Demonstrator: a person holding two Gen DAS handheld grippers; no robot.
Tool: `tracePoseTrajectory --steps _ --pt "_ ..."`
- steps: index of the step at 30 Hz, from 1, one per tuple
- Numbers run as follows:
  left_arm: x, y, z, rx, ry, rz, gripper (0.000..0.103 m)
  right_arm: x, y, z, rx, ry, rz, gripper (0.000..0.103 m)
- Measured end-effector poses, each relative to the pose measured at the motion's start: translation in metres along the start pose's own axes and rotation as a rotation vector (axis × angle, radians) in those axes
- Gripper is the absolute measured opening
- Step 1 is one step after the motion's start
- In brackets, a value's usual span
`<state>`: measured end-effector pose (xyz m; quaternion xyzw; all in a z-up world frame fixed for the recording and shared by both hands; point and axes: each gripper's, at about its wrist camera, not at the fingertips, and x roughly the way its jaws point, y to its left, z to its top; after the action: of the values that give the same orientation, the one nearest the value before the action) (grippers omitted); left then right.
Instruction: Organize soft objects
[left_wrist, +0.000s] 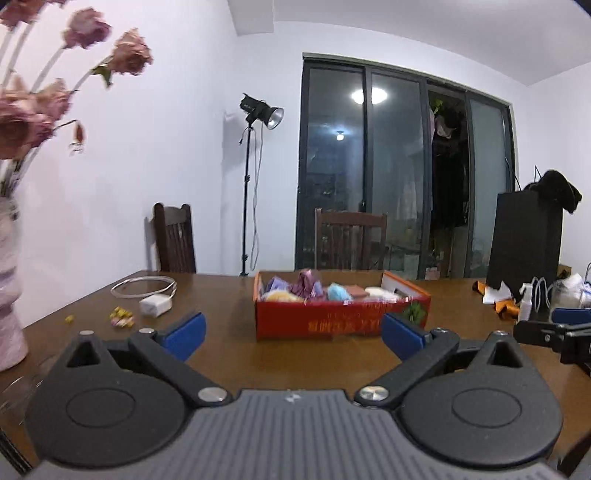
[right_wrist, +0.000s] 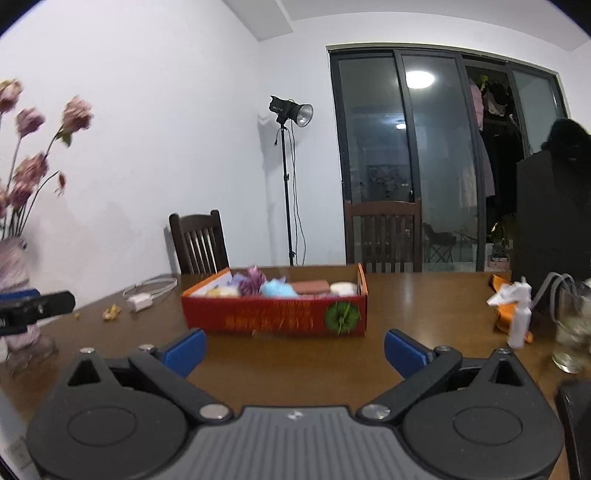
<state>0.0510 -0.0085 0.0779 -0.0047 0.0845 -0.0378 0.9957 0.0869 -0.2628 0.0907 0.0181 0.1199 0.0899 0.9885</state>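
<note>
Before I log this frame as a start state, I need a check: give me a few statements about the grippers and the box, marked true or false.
1. The left gripper is open and holds nothing. True.
2. The right gripper is shut on a blue fluffy ball. False: it is open and empty; the blue fluffy ball lies in the box.
3. The red cardboard box stands on the wooden table. True.
4. The red box is empty. False: it holds several soft items.
5. A white charger lies left of the box. True.
</note>
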Motion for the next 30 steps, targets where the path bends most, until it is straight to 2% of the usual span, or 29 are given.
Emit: tracePoseTrajectory --steps 5,9,11,13,18,23,30 --pt "-0.057 0.006 -0.017 -0.013 -0.033 0.054 0.103 -0.052 0.022 -0.026 0.017 0.024 0.008 0.103" --pt "-0.086 0.0 -0.03 0.017 -0.037 0.041 0.103 -0.094 0.039 -0.049 -0.003 0.01 0.044 0.103" --pt "-0.095 -0.004 -0.041 0.039 -0.04 0.033 0.103 -0.104 0.045 -0.057 -0.037 -0.01 0.021 0.103" --pt "-0.1 -0.005 -0.048 0.029 -0.046 0.032 0.103 -0.105 0.048 -0.058 -0.043 -0.007 0.003 0.103" --pt "-0.098 0.0 -0.05 -0.025 -0.041 0.036 0.103 -0.104 0.046 -0.063 0.002 0.012 0.032 0.103" --pt "-0.1 -0.002 -0.051 0.007 -0.043 0.037 0.103 -0.1 0.042 -0.064 0.024 0.023 0.036 0.103" --pt "-0.097 -0.002 -0.053 0.0 -0.03 0.032 0.103 -0.099 0.051 -0.059 -0.024 0.022 0.037 0.103"
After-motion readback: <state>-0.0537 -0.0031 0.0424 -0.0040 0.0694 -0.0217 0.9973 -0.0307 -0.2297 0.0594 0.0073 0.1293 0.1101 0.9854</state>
